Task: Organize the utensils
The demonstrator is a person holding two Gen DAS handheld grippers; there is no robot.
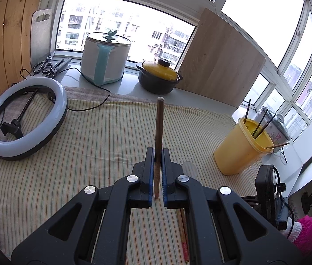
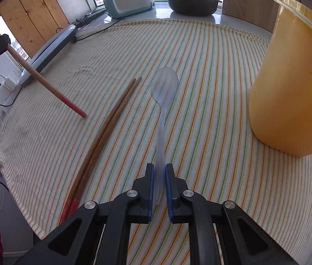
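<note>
My left gripper point(image 1: 158, 154) is shut on a wooden chopstick point(image 1: 158, 132) and holds it above the striped cloth; the same chopstick shows in the right wrist view point(image 2: 52, 91), its red tip just over the cloth. My right gripper point(image 2: 160, 170) is shut on the handle of a clear plastic spoon point(image 2: 164, 88) whose bowl lies on the cloth. A pair of wooden chopsticks point(image 2: 103, 132) lies left of the spoon. The yellow utensil holder point(image 1: 242, 145) stands at the right with several chopsticks in it; it is close on the right in the right wrist view point(image 2: 293, 84).
A ring light point(image 1: 26, 119) lies on the cloth at the left, with its cable. A white and teal cooker point(image 1: 105, 57) and a black pot with a yellow lid point(image 1: 158, 77) stand on the sill. A wooden board point(image 1: 220, 66) leans behind the holder.
</note>
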